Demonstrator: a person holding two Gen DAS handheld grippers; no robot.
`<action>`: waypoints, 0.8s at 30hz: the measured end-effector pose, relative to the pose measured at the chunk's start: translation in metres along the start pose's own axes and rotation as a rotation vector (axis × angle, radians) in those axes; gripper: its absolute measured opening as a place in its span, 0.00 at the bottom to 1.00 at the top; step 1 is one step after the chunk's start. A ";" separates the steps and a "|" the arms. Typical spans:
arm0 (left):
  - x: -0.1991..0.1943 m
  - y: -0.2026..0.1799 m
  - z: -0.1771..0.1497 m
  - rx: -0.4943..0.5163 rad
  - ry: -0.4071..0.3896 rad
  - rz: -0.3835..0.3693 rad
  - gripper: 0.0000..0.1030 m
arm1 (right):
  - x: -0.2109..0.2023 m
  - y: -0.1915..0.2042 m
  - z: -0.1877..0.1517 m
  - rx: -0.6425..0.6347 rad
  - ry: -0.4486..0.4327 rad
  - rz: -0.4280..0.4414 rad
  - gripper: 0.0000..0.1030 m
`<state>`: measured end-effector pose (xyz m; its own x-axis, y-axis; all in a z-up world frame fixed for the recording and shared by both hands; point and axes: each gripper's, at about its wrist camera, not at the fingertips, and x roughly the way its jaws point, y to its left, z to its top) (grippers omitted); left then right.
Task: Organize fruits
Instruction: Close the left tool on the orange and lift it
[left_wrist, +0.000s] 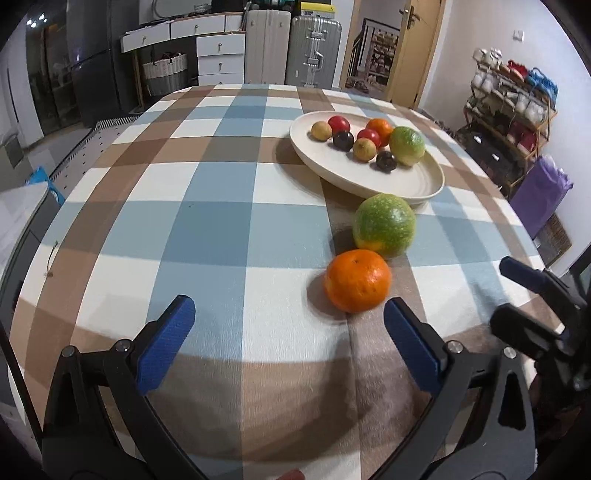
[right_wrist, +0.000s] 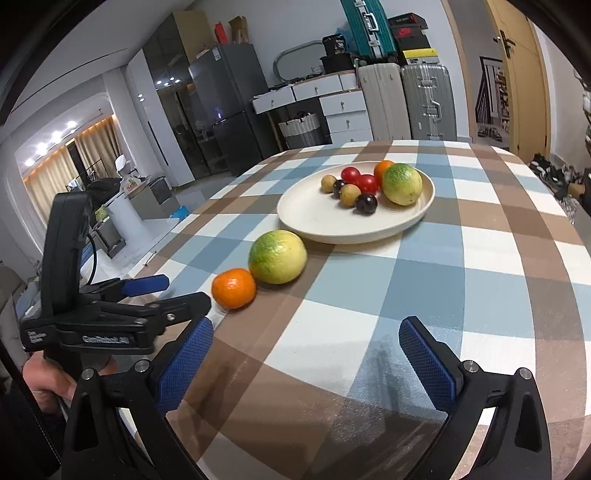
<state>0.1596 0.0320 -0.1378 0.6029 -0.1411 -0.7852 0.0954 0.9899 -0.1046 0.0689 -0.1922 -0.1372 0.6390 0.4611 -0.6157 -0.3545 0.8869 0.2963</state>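
An orange tangerine (left_wrist: 357, 280) and a green-yellow citrus (left_wrist: 384, 226) lie on the checked tablecloth, just in front of a cream plate (left_wrist: 413, 181). The plate holds another green citrus (left_wrist: 407, 145), an orange, two red fruits, two dark plums and two small tan fruits. My left gripper (left_wrist: 288, 325) is open and empty, low over the cloth, with the tangerine just beyond its right finger. My right gripper (right_wrist: 306, 343) is open and empty, to the right of the tangerine (right_wrist: 233, 288) and citrus (right_wrist: 277, 256). The left gripper also shows in the right wrist view (right_wrist: 177, 293).
The table (right_wrist: 491, 280) curves away at its far and side edges. Behind it stand suitcases (left_wrist: 291, 48), white drawers, a woven basket and a dark fridge (right_wrist: 229, 122). A shoe rack (left_wrist: 509, 122) and a purple bag stand at the right.
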 end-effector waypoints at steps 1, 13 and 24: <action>0.005 -0.001 0.003 -0.001 0.008 -0.006 0.99 | 0.000 -0.003 0.000 0.010 -0.001 0.001 1.00; 0.022 -0.008 0.019 -0.007 0.017 -0.075 0.93 | -0.002 -0.028 0.001 0.137 -0.008 0.064 1.00; 0.023 -0.014 0.017 0.000 0.035 -0.227 0.37 | -0.005 -0.031 0.000 0.155 -0.011 0.063 0.99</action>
<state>0.1854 0.0142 -0.1442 0.5382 -0.3598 -0.7622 0.2256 0.9328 -0.2811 0.0765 -0.2214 -0.1437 0.6262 0.5158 -0.5847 -0.2856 0.8495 0.4435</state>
